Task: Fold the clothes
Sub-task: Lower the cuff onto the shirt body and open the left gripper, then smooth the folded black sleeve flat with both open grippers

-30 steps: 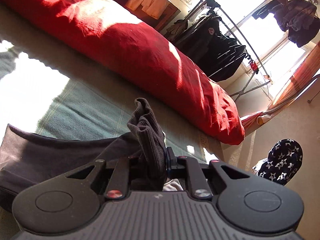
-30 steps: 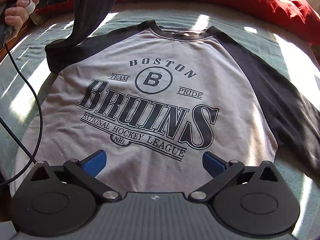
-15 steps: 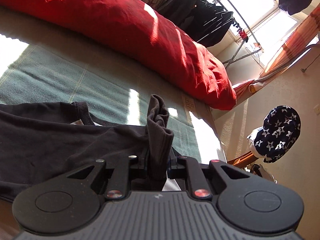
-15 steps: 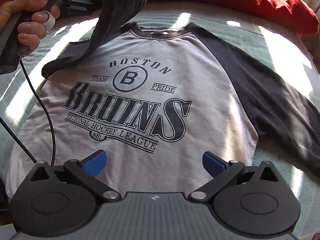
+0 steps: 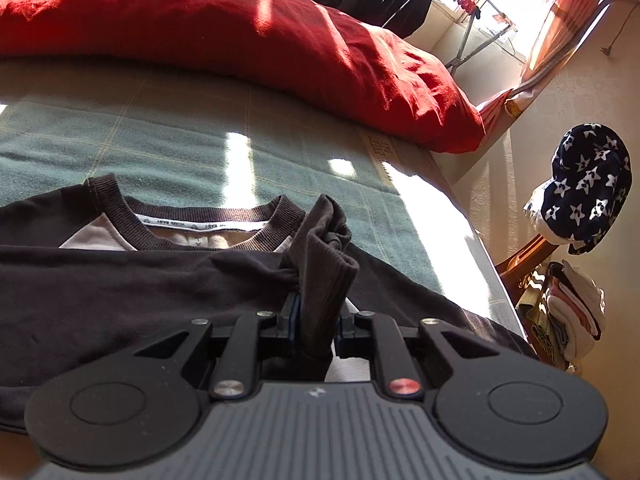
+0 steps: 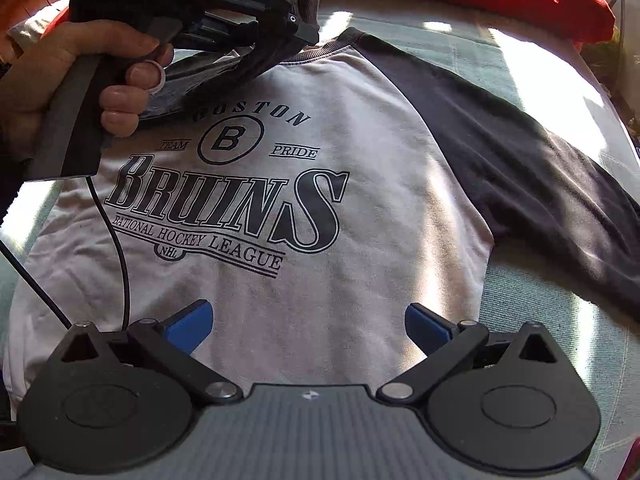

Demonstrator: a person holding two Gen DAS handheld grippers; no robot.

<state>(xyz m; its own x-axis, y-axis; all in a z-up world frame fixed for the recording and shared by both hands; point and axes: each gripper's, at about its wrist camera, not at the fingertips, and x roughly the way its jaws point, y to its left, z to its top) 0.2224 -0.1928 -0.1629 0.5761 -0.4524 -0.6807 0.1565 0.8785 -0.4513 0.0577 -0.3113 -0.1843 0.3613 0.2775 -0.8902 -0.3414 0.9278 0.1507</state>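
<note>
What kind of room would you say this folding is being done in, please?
Most likely a bedroom at home: the shirt lies on a bed with a green blanket, a long red pillow lies along its far side, and a clothes drying rack stands by a sunny window.

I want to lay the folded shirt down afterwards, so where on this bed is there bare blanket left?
Bare green blanket runs in a strip between the shirt's collar and the red duvet. A smaller sunlit patch lies below the spread dark sleeve, near the bed's edge. The middle is crowded: the shirt covers it, with the left gripper holding the other sleeve's cuff over its chest.
</note>
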